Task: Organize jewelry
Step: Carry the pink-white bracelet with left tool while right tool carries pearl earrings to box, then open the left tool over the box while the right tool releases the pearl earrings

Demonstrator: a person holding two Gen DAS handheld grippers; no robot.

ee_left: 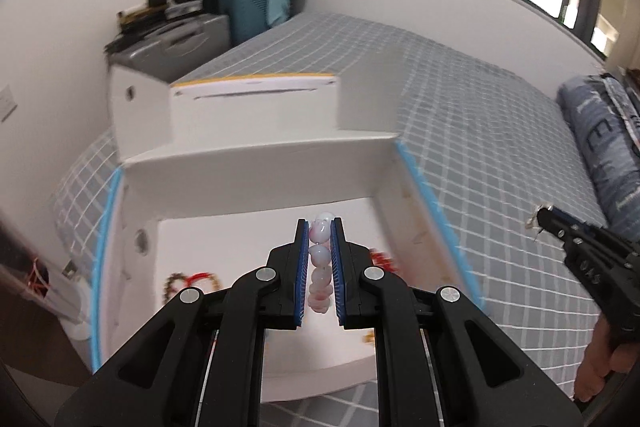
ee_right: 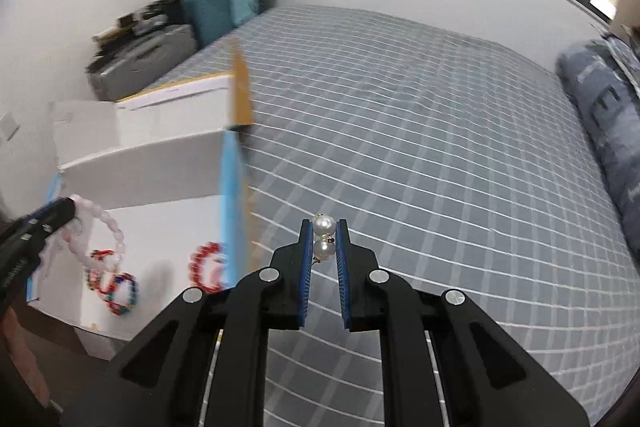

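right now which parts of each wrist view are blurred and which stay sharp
Left wrist view: the left gripper and its pink bead bracelet are sharp, the white box and far clutter smear. Right wrist view: the right gripper and pearl piece are crisp, the box edge streaks; fisheye bends the bedsheet grid.
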